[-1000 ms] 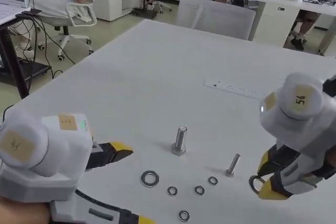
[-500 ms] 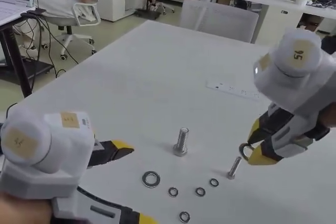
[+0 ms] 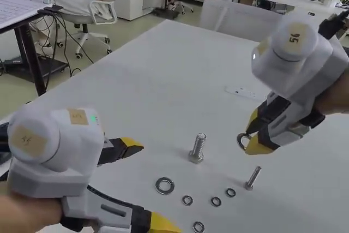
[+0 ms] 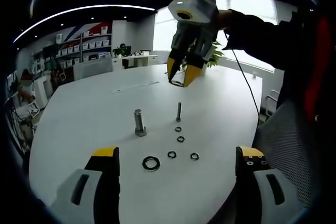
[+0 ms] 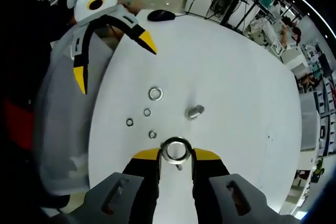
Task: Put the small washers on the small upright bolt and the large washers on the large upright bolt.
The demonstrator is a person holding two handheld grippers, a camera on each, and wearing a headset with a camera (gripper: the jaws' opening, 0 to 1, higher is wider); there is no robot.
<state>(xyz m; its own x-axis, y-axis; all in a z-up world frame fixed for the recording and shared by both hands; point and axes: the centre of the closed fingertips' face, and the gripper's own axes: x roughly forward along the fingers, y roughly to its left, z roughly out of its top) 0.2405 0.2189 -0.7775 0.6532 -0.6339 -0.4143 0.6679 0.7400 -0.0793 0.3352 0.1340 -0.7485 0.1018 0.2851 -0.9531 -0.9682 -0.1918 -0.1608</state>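
Right gripper (image 3: 247, 143), label "56", clamps large washer (image 5: 175, 140); left gripper (image 4: 177, 155) jaws apart

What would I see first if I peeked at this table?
The right gripper hangs in the air, pinching a big washer. Below it on the white table stand a fat bolt and a thin bolt, with loose washers lying near them.

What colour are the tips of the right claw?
Yellow tips on the black right claw, best seen in the right gripper view.
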